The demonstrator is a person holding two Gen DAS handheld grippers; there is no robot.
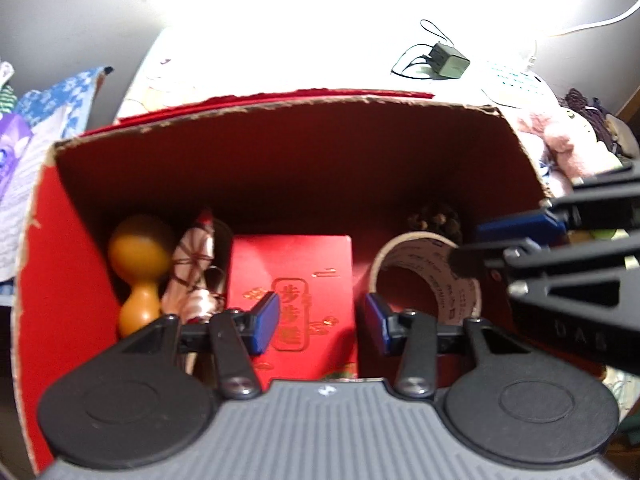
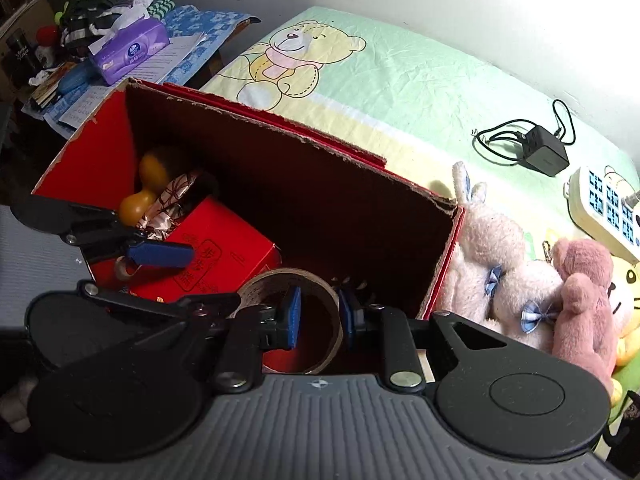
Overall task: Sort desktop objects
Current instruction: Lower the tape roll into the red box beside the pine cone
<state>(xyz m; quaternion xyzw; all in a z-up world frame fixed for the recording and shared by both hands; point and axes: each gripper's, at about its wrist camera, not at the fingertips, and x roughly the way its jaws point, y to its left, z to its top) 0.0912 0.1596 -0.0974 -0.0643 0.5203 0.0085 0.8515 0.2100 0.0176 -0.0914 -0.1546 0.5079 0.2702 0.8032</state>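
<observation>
Pale green bedding printed with a cartoon bear [image 2: 288, 60] covers the surface where a big red cardboard box [image 1: 280, 140] stands open.

From the left wrist, the left gripper [image 1: 322, 322] hangs over the box with its blue pads apart and nothing pressed between them; the small red packet [image 1: 292, 276] with gold characters lies just below the gap. Left of the packet sit an orange gourd [image 1: 138, 264] and a bundle wrapped in pinkish patterned cloth [image 1: 196, 264]. Right of it lies a roll of tape [image 1: 430, 276], with a pine cone [image 1: 434, 218] behind it. The right gripper [image 1: 488, 244] enters from the right edge above the roll. Beyond the box a black charger [image 1: 448, 62] with its cord lies on the bright bedding.

From the right wrist, the right gripper [image 2: 320, 316] is loosened, its pads standing either side of the tape roll's [image 2: 256, 286] wall without visibly pinching it. The left gripper [image 2: 160, 254] reaches in over the red packet [image 2: 224, 252]. Outside the box, on the right, lie plush toys [image 2: 520, 280], a power strip [image 2: 600, 208] and the charger [image 2: 546, 156]; a purple tissue pack [image 2: 132, 50] sits on a cluttered side table at upper left
</observation>
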